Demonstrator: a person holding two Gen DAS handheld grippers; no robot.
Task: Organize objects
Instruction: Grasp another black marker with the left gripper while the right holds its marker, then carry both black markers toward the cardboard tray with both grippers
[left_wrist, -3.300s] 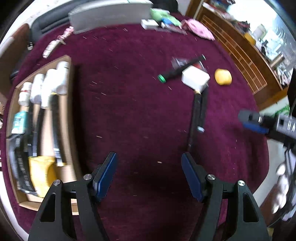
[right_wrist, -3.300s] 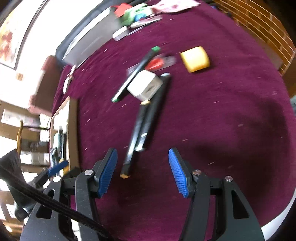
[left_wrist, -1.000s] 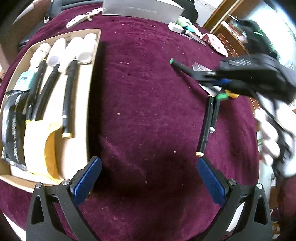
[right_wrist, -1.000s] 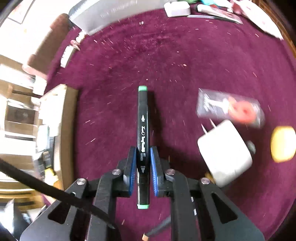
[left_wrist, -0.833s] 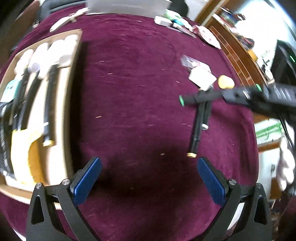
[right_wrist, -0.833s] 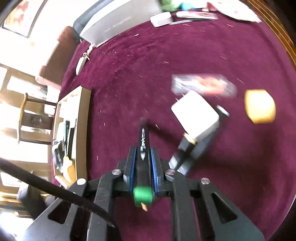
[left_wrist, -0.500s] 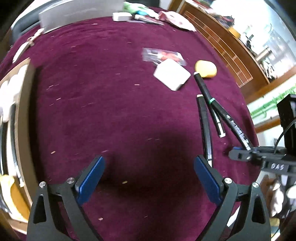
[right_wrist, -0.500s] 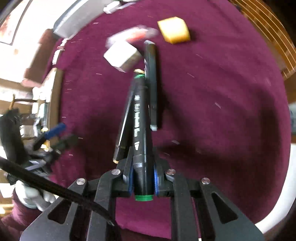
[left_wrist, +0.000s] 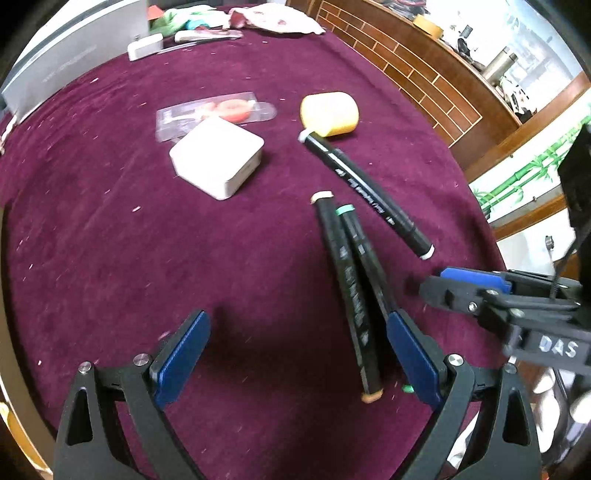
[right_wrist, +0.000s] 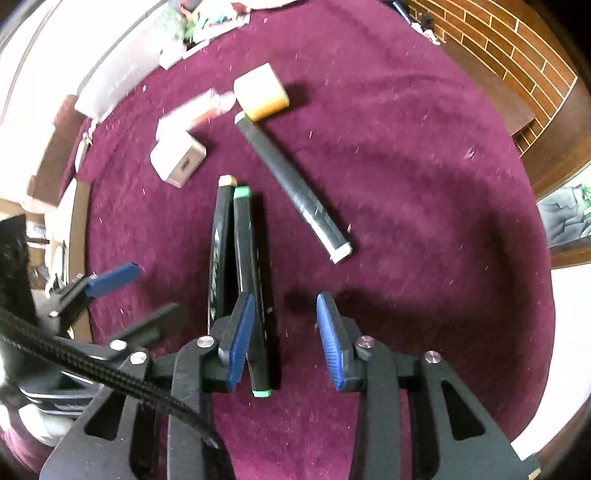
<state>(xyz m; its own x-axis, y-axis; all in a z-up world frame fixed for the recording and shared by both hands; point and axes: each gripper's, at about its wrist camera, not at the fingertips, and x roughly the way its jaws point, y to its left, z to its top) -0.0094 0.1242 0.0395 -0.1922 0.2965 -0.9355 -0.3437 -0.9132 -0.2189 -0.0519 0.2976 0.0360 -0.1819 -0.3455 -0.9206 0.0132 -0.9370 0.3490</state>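
A green-capped black marker (right_wrist: 245, 240) lies on the maroon cloth, side by side with a tan-capped marker (right_wrist: 218, 236). My right gripper (right_wrist: 286, 339) hovers over its near end with the jaws opening. The marker lies just inside the left pad and no pad presses on it. A third, white-capped marker (right_wrist: 291, 181) lies slanted further right. My left gripper (left_wrist: 297, 354) stands wide open over bare cloth. The tan-capped marker (left_wrist: 347, 280) lies just inside its right finger, and the green-capped marker (left_wrist: 354, 236) runs behind that finger.
A white charger block (left_wrist: 218, 157), a clear blister pack (left_wrist: 218, 110) and a yellow case (left_wrist: 328, 114) lie beyond the markers. A cardboard tray (right_wrist: 79, 206) stands at the left. A grey box (left_wrist: 74, 55) and small items line the far edge. The table's edge is close on the right.
My right gripper carried the green-capped marker across, laid it beside the tan-capped one, and its jaws parted. My left gripper swung away from the tray toward the markers.
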